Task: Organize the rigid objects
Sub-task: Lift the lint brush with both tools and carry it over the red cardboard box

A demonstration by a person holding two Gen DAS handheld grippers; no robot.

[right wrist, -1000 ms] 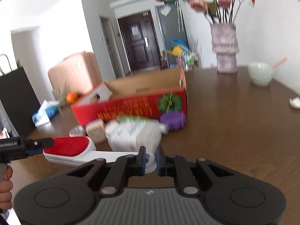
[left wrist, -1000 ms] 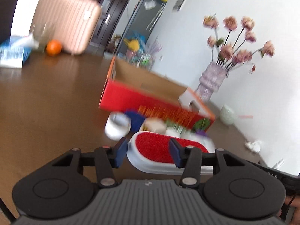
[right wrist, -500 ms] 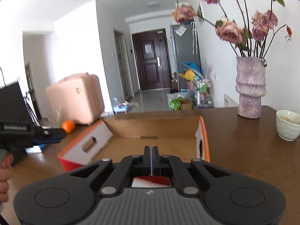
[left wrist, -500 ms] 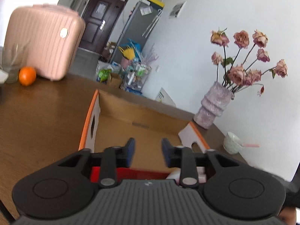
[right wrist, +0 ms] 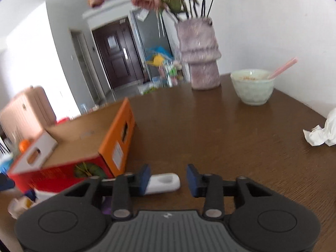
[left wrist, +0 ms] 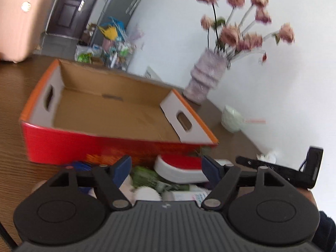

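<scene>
A red and orange cardboard box [left wrist: 63,140] stands open on the brown table, with nothing showing inside; it also shows in the right wrist view [right wrist: 113,145]. A white brush with a red pad [left wrist: 178,166] lies in front of the box on a pile of small items. Its white handle [right wrist: 163,182] shows in the right wrist view. My left gripper [left wrist: 167,166] is open above the pile, the brush head between its fingers. My right gripper [right wrist: 168,178] is open, the handle end beside its left finger [right wrist: 145,178].
A purple vase of dried roses [left wrist: 205,79] and a pale green bowl with a pink spoon [right wrist: 252,88] stand at the table's far side. Crumpled white tissue [right wrist: 321,130] lies at the right. A green packet [left wrist: 147,176] and blue object [left wrist: 79,166] lie in the pile.
Both grippers had lifted the brush over the box, left on its head, right on its handle. Now both are open and the brush lies in front of the box.
</scene>
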